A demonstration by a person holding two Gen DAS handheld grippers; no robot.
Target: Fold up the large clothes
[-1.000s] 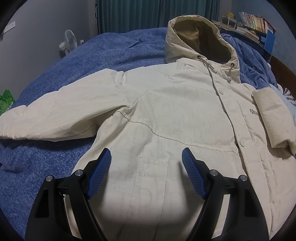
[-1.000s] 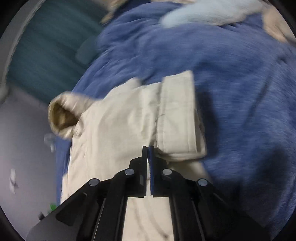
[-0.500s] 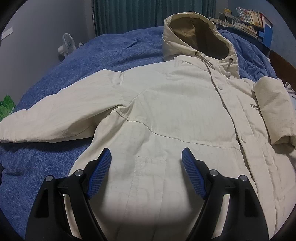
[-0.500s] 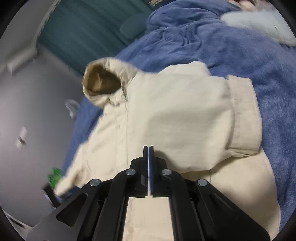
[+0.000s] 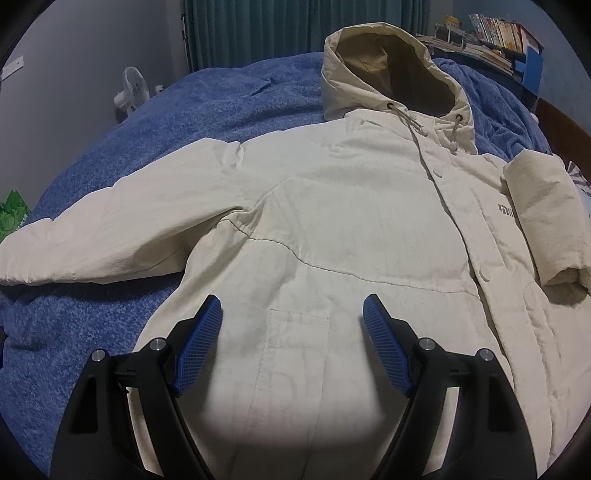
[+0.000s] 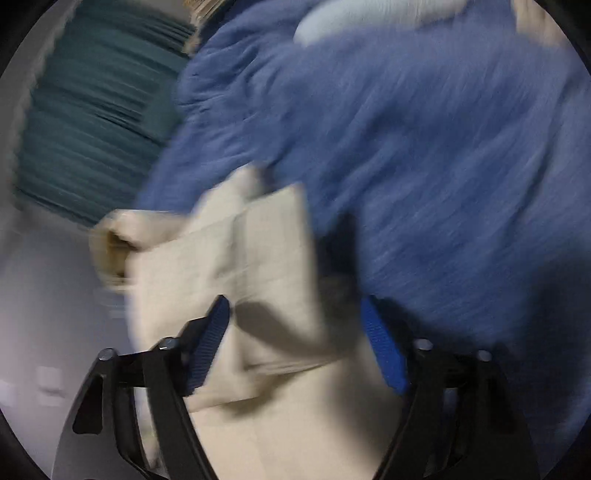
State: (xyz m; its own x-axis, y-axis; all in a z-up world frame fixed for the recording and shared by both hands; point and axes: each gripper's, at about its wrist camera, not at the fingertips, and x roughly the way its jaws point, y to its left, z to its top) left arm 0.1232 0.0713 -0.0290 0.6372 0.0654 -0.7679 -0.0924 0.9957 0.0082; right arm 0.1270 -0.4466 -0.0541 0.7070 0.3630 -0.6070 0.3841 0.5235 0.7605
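A cream hooded jacket (image 5: 351, 221) lies front up on a blue blanket (image 5: 184, 110). Its left sleeve (image 5: 110, 236) stretches out to the left. Its right sleeve (image 5: 546, 221) is folded back over the chest. The hood (image 5: 391, 70) lies at the far end. My left gripper (image 5: 293, 314) is open and empty, hovering over the jacket's lower front near the pocket. In the blurred right wrist view, my right gripper (image 6: 295, 317) is open above the folded sleeve (image 6: 266, 273), holding nothing.
A teal curtain (image 5: 295, 26) hangs behind the bed. A small white fan (image 5: 133, 88) stands at the back left. A green bag (image 5: 13, 214) sits at the left edge. A shelf of books (image 5: 491, 33) stands at the back right.
My right gripper was shut and has opened, letting go of the folded sleeve, and its view has swung. My left gripper has barely moved.
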